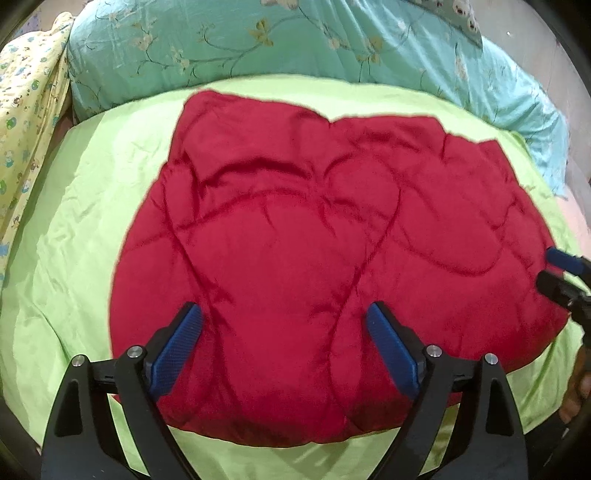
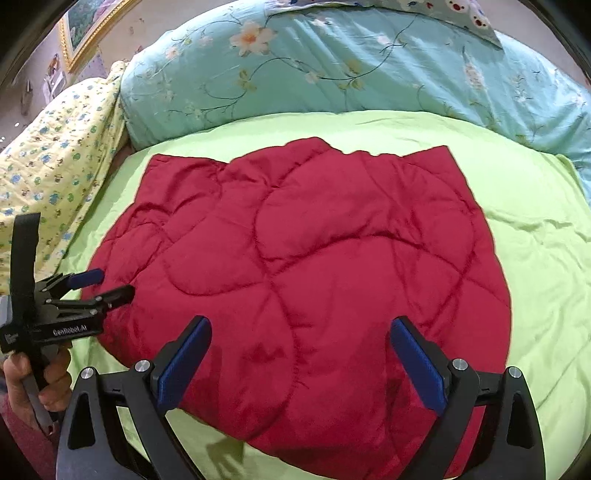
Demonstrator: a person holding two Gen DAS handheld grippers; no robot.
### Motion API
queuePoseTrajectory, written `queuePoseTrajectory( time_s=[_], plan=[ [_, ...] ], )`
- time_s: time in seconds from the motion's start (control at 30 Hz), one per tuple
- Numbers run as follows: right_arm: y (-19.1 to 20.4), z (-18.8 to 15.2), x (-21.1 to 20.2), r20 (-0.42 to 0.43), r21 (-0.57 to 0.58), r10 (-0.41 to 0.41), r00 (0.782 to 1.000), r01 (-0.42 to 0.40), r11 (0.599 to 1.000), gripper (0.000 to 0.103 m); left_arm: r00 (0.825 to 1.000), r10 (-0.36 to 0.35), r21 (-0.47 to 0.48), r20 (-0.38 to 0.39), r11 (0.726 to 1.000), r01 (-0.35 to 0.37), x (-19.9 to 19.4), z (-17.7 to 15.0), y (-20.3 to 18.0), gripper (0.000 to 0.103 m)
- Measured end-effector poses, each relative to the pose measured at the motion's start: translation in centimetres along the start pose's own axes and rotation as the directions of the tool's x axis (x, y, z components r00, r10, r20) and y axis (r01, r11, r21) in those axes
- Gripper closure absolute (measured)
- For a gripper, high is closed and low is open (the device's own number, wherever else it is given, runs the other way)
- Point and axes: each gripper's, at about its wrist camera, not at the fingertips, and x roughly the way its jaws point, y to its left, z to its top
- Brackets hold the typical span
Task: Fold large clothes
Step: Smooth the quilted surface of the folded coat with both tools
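Note:
A red quilted garment (image 1: 314,240) lies folded into a rounded block on the light green sheet (image 1: 74,240); it also shows in the right wrist view (image 2: 314,258). My left gripper (image 1: 284,314) is open and empty, held above the garment's near edge. It also shows at the left of the right wrist view (image 2: 107,284), beside the garment's left edge. My right gripper (image 2: 301,328) is open and empty above the garment's near part. It shows at the right edge of the left wrist view (image 1: 550,269), by the garment's right edge.
A teal floral duvet (image 2: 332,66) is rolled along the far side of the bed. A yellow patterned blanket (image 2: 51,158) is heaped at the far left. A framed picture (image 2: 88,29) hangs on the wall at top left. The green sheet (image 2: 535,277) stretches around the garment.

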Motion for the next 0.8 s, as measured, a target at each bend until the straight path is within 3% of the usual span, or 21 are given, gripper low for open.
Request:
queuePoseTrajectory(
  time_s=[0.2, 0.43, 0.6, 0.8],
  plan=[
    [-0.2, 1.1, 1.4, -0.051, 0.011, -0.002, 0.999, 0.003, 1.000, 0.006, 0.999, -0.049, -0.010, -0.021, 0.999, 0.048, 0.3, 1.8, 0.8, 0.012],
    [-1.7, 2.8, 5.3, -0.125, 0.015, -0.024, 0.992, 0.026, 1.000, 0.003, 0.994, -0.028, 0.042, -0.109, 0.999, 0.033, 4.0, 3.2, 0.1, 0.009],
    [-3.4, 3.7, 7.0, -0.137, 0.044, -0.033, 0.990, 0.039, 0.998, 0.003, 0.991, -0.020, 0.050, -0.129, 0.998, 0.027, 5.6, 3.9, 0.1, 0.000],
    [-3.1, 5.0, 5.8, -0.117, 0.050, -0.046, 0.992, 0.052, 0.997, 0.006, 0.988, -0.020, 0.036, -0.152, 0.999, 0.026, 6.4, 4.4, 0.2, 0.000]
  ],
)
